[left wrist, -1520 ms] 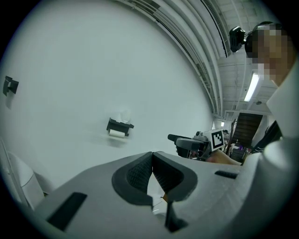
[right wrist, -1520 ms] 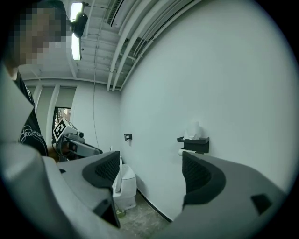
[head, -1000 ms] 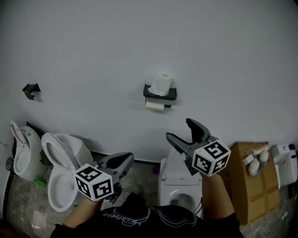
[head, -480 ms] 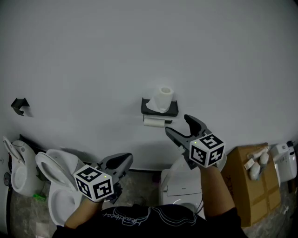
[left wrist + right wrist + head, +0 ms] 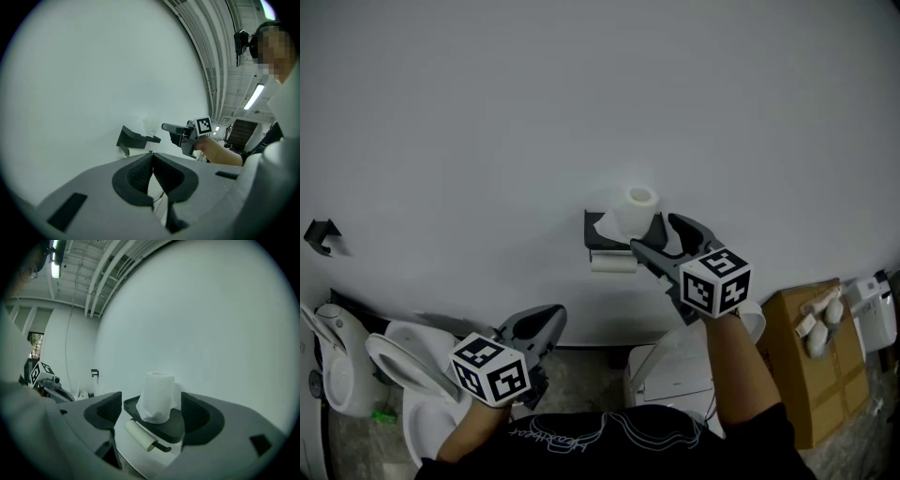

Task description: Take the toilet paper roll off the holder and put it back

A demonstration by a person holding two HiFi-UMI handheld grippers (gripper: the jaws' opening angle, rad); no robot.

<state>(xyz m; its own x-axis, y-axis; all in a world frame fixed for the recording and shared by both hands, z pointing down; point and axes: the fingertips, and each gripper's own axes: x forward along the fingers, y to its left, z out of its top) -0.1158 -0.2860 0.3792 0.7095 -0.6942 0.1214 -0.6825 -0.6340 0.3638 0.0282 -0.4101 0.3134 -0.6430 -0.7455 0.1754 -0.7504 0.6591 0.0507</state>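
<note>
My right tongs [image 5: 652, 232] are spread wide, close up by the holder [image 5: 592, 234] on the wall. The roll [image 5: 635, 211] stands upright on top of it, in line between them. My left tongs [image 5: 553, 317] hang low, closed and empty.

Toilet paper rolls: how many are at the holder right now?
2. An upright roll stands on top of the holder; a thinner roll hangs just beneath it. None looks hidden.
</note>
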